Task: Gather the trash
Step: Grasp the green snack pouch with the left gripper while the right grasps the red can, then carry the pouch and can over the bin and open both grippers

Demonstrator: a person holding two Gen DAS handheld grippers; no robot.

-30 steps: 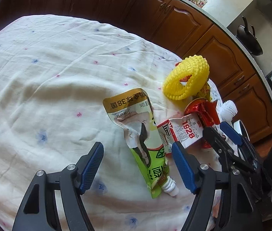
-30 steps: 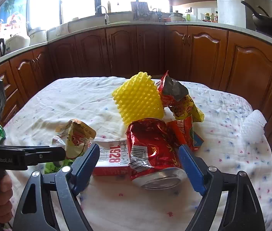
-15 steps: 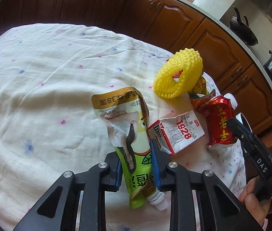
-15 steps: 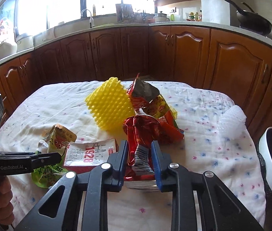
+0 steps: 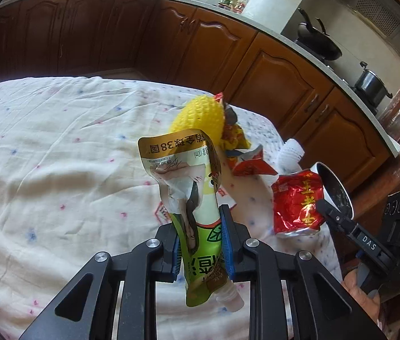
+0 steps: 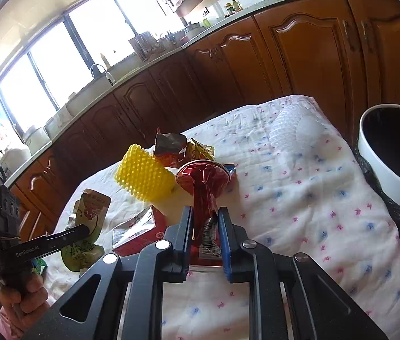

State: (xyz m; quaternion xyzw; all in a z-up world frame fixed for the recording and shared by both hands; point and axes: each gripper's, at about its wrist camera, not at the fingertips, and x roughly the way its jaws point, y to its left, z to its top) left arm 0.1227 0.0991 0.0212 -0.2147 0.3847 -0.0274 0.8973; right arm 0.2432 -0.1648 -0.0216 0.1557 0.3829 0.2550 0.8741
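My left gripper (image 5: 200,240) is shut on a green and gold drink pouch (image 5: 188,187) with a white spout, lifted off the cloth. It also shows in the right wrist view (image 6: 86,223). My right gripper (image 6: 204,232) is shut on a crushed red can (image 6: 204,187), raised above the cloth; the can also shows in the left wrist view (image 5: 299,201). A yellow foam net (image 6: 143,177), a red and white carton (image 6: 140,231) and crumpled snack wrappers (image 6: 183,147) lie on the white dotted tablecloth (image 6: 299,198).
A white bin with a black liner (image 6: 392,164) stands off the table's right edge. A white foam net (image 6: 290,124) lies near the far right of the cloth. Wooden kitchen cabinets (image 6: 299,56) ring the table.
Both grippers shut a second ago, left on the pouch and right on the can, and have since lifted them off the cloth. The right gripper has tilted toward the bin side.
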